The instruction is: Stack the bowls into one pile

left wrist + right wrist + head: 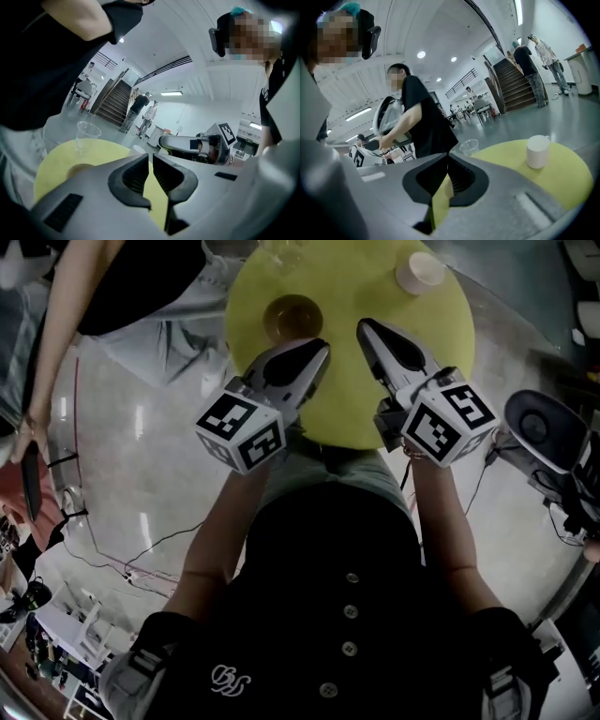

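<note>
A brown bowl point(292, 317) sits on the round yellow table point(347, 399), just beyond my left gripper point(317, 349); in the left gripper view it shows as a brownish disc point(78, 168) to the left of the jaws. I cannot tell whether it is one bowl or a pile. My left gripper point(150, 157) is shut with nothing between its pads and hangs above the table. My right gripper point(364, 330) is beside it over the table's middle, also shut and holding nothing point(448, 157). Both point roughly level across the table.
A white cup point(420, 273) point(537, 151) stands at the table's far right. A clear plastic cup point(87, 133) point(468, 146) stands at the far edge. A person in a black top point(122, 277) stands by the table's left side. A dark seat point(544, 432) is on the right.
</note>
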